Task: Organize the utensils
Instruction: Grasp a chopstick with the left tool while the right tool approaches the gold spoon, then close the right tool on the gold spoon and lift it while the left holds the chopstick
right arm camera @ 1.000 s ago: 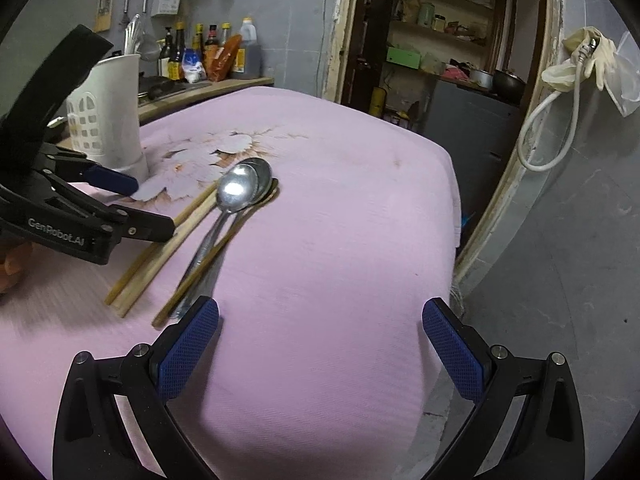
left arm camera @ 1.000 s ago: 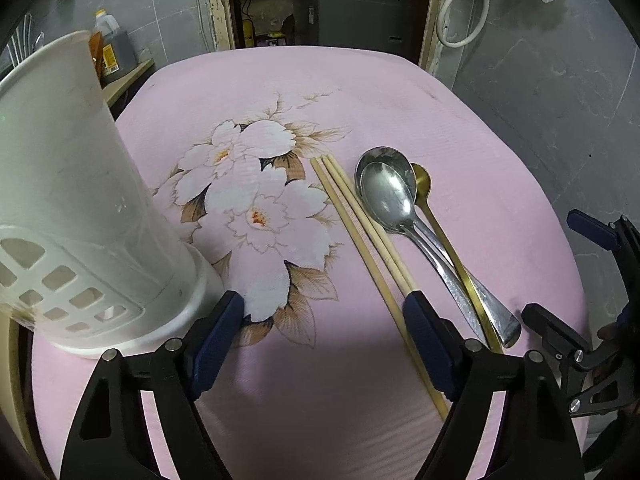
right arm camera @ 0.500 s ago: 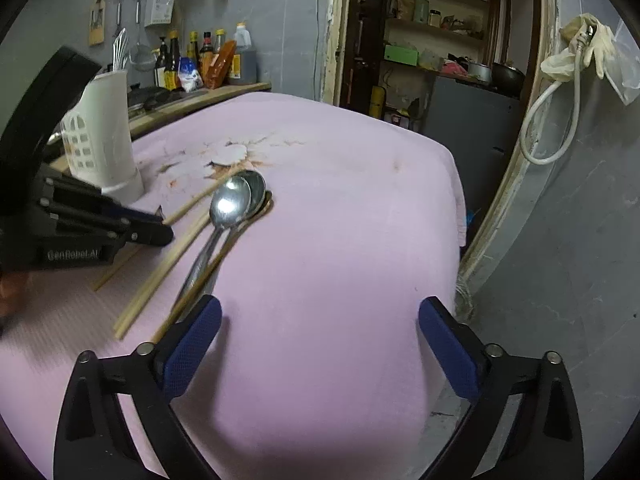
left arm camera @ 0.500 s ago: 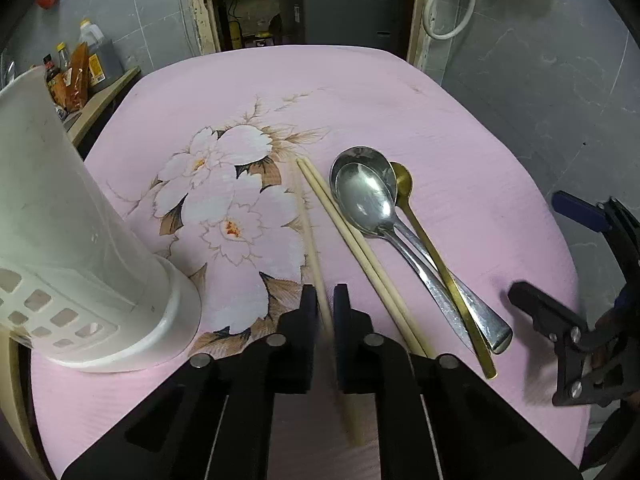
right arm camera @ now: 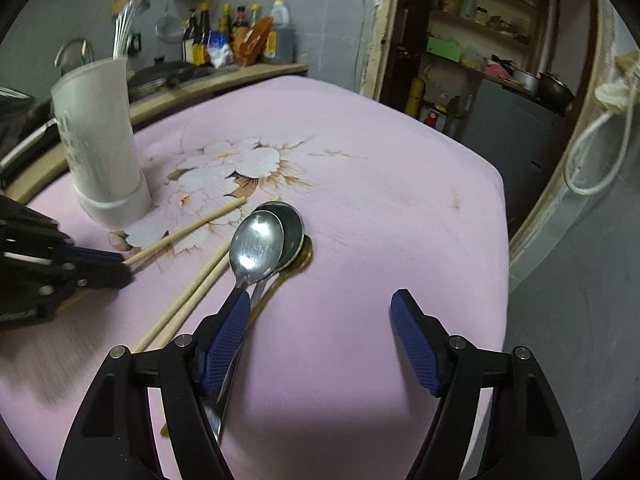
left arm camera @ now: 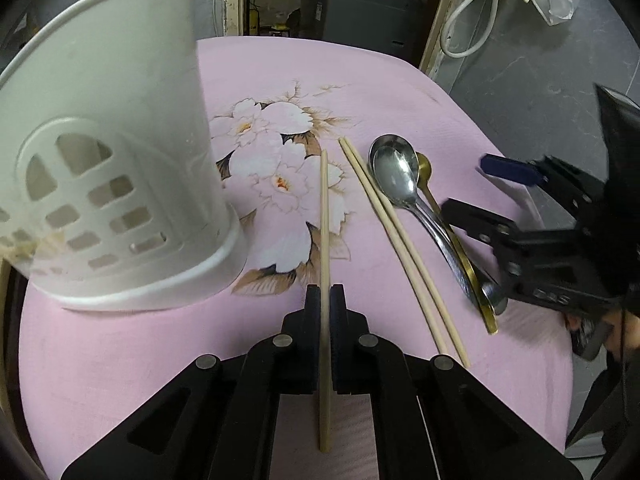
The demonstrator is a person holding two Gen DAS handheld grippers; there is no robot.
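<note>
My left gripper (left arm camera: 325,300) is shut on one wooden chopstick (left arm camera: 324,216), which points forward over the pink floral tablecloth (left arm camera: 280,80). The white perforated utensil holder (left arm camera: 108,168) stands upright close on its left. Two more chopsticks (left arm camera: 396,236) lie to the right, then two steel spoons (left arm camera: 394,176) stacked and a gold spoon (left arm camera: 425,168). My right gripper (right arm camera: 320,320) is open, low over the cloth, its left finger (right arm camera: 226,336) over the spoon handles. The spoons (right arm camera: 258,244), holder (right arm camera: 100,140) and held chopstick (right arm camera: 188,226) show in the right wrist view.
The cloth-covered table ends at the right and far side, with a grey floor below (right arm camera: 580,280). A counter with bottles (right arm camera: 236,36) runs behind the holder. A doorway with shelves (right arm camera: 472,40) lies beyond the table.
My left gripper closed on one chopstick and carried it left, apart from the other two. My right gripper moved forward and left onto the spoon handles and narrowed somewhat.
</note>
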